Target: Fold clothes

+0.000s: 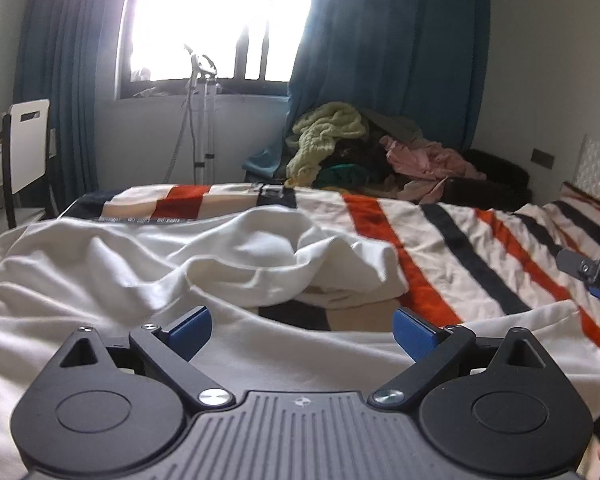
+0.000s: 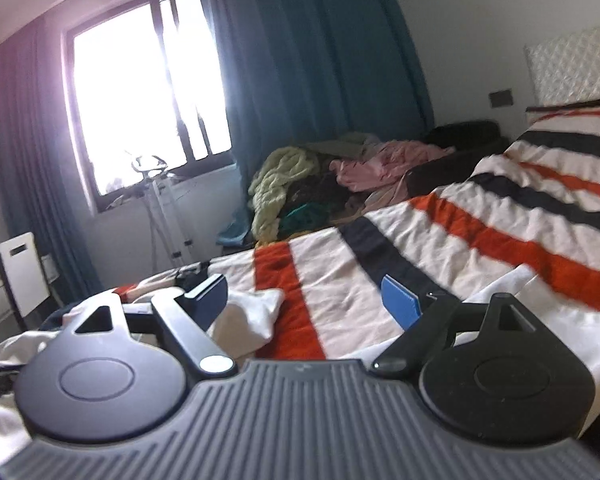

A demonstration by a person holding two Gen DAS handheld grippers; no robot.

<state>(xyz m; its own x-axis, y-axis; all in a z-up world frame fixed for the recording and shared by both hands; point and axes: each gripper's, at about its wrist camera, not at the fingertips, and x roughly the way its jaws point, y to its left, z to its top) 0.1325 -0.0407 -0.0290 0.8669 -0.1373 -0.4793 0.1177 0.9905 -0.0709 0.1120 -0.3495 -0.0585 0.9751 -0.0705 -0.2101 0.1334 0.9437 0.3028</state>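
Right claw [image 2: 304, 304] hangs low over the bed [image 2: 500, 216], jaws spread wide with nothing between them, blue pads facing in. Under and ahead of it lies the striped blanket [image 2: 440, 240], cream with orange and dark bands. A crumpled white garment [image 2: 252, 316] sits just ahead of the left finger, bunching off to the claw's left. Well beyond, past the bed's far edge, a heap of clothes [image 2: 312, 184]: yellow-green knit, something pink, though it's blurred. Far ahead to the left, a bright window [image 2: 140, 92] between teal curtains [image 2: 312, 60], and a white chair [image 2: 24, 276] at the far left.
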